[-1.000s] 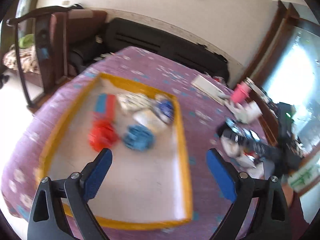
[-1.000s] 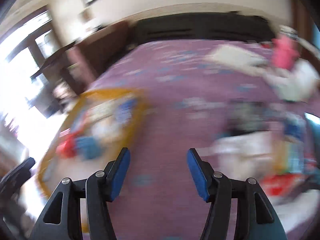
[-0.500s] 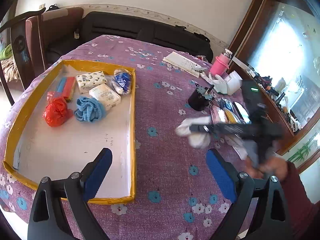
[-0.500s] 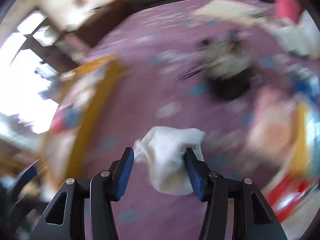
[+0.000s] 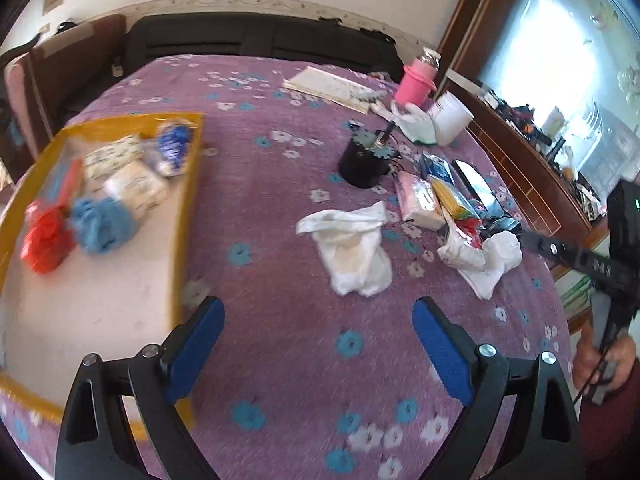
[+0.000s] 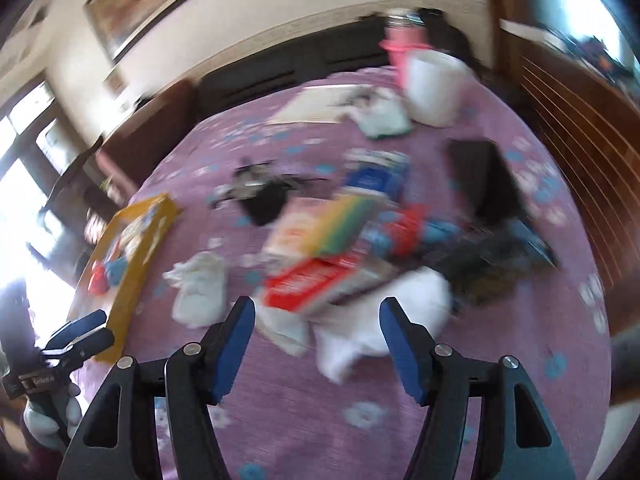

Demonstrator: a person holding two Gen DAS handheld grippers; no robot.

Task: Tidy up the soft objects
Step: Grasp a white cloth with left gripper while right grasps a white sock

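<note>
My right gripper (image 6: 316, 340) is opening with nothing between its blue pads; half a second ago it carried the white cloth (image 5: 352, 248), which now lies dropped on the purple tablecloth (image 5: 288, 216), at about 12 o'clock from my left gripper (image 5: 318, 344) and at 10 o'clock from the right one. So the cloth has travelled only part of the way: it sits between the clutter pile and the yellow-rimmed tray (image 5: 188, 216), apart from the tray's edge. My left gripper hangs released over bare cloth, with the tray at its 9 o'clock, already holding the red bag (image 5: 44, 240), the blue towel (image 5: 102, 224) and the tissue packs. I judge this a hand-over: the left picks the cloth up and trays it, while the right turns to the second white cloth (image 6: 384, 312) at its 12 o'clock
</note>
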